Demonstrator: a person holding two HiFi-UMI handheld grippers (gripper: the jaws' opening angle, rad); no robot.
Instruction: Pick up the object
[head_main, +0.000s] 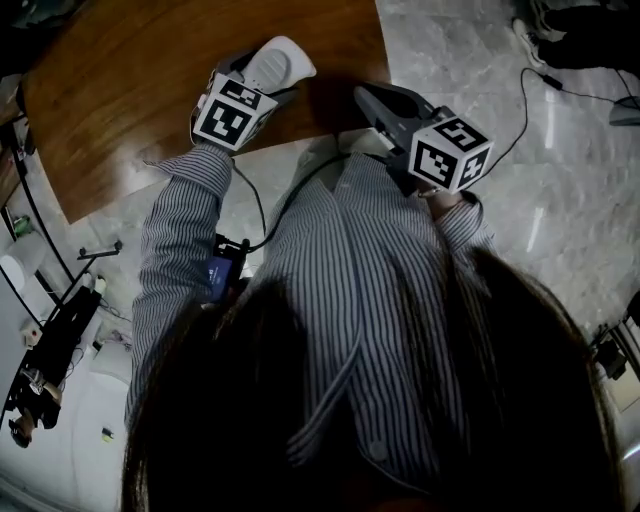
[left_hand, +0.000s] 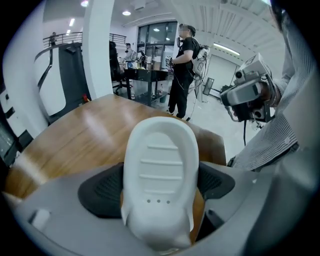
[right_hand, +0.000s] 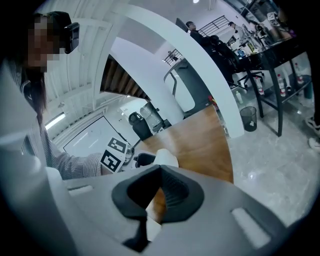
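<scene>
The left gripper has its dark fingers clamped on either side of the white ribbed object, holding it over the near part of the wooden counter, while the right gripper, close beside it, has its fingers together tip to tip.

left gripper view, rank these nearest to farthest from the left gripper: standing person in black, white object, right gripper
1. white object, gripped by the left gripper, centre.
2. right gripper, upper right.
3. standing person in black, far back, top centre.
</scene>
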